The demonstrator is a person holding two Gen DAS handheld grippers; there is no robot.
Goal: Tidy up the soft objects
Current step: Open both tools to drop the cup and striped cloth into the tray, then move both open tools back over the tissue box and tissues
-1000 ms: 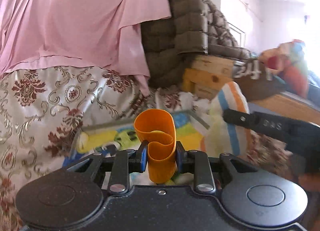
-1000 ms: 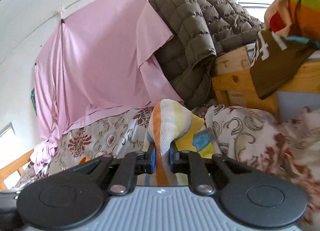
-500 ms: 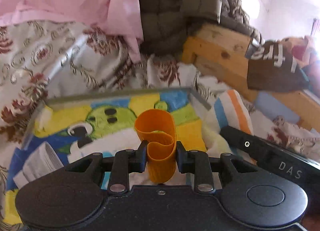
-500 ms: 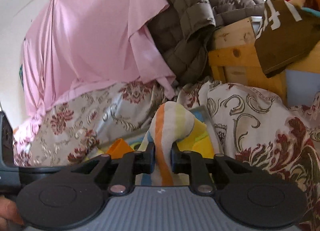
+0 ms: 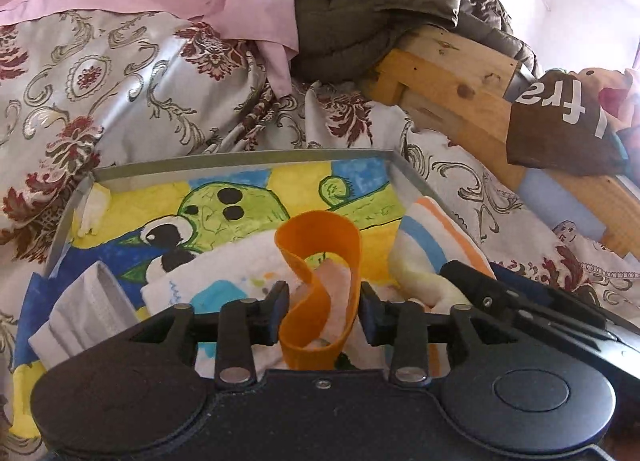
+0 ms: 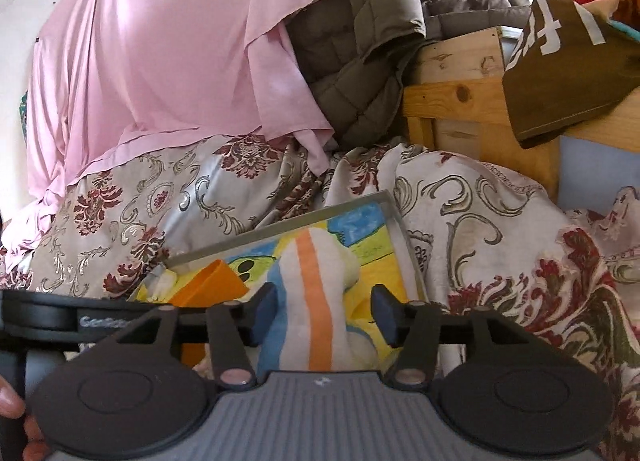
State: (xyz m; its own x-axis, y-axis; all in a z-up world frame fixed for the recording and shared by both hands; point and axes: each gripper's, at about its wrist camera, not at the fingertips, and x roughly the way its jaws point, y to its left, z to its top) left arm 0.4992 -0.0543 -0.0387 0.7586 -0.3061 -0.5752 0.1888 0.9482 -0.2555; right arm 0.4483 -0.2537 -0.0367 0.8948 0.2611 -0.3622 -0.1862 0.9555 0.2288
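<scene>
A floral bedspread (image 5: pixel 132 73) covers the bed, with a pink sheet (image 6: pixel 160 41) and a quilted brown jacket (image 6: pixel 360 41) draped behind it against a wooden frame (image 5: pixel 448 77). On the bedspread sits a grey-rimmed tray (image 5: pixel 240 165) lined with a cartoon picture. In it lie a folded white cloth (image 5: pixel 84 309), a white printed towel (image 5: pixel 224 273) and a striped cloth (image 6: pixel 316 301). The right tool (image 6: pixel 324 313) has just been opening: its jaws stand well apart around the striped cloth, pads clear of it. The left tool (image 5: pixel 322 311) has also been opening, and the curled orange band (image 5: pixel 320 289) stands between its pads, seemingly loose, over the tray's near side
</scene>
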